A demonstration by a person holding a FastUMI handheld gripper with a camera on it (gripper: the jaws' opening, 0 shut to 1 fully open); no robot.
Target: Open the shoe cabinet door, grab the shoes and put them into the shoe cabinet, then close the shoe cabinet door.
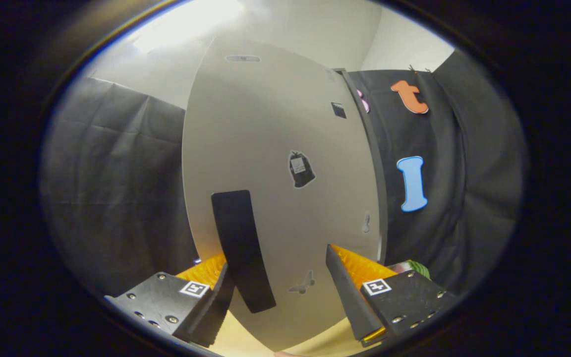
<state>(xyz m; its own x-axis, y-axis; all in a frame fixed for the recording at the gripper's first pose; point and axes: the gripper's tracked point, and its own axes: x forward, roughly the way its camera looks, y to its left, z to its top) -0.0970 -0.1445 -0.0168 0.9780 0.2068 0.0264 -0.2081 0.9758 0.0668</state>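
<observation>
- Pale grey, matte, flat panel: the shoe cabinet door (275, 163) stands right in front of the gripper (280, 297), upright, close up, smooth with a faint sheen from the overhead light.
- Black handle (242, 250) on the door: a long narrow strip, long axis running up-down with a slight lean, rounded lower end. It sits between the fingers but off to the left side, its lower end just beside the left finger (216, 302); the right finger (352, 297) is well apart from it.
- Fingers spread wide, nothing pressed between them; whether the left one touches the handle I cannot tell.
- Key relation: the handle lies ahead and left of the gripper's midline, long axis vertical, so a grasp would need the fingers to straddle it side to side, shifted left.
- Door looks to lie flat against the cabinet body; a dark edge (372, 163) runs down its right side. Shut or nearly shut, as I judge it. That fits a door about to be pulled open as well as a door just pushed shut; the scene does not settle which.
- Small stickers on the door: a dark bag-shaped one (300, 169) mid-panel, a small black square (338, 109) higher up, a faint grey butterfly shape (301, 285) low.
- Shoes: something red-and-green (412, 267) peeks beyond the right finger, too little of it to name.
- Black cloth wall (117, 198) on both sides, creased; pale floor or tabletop (315, 342) under the fingers.
</observation>
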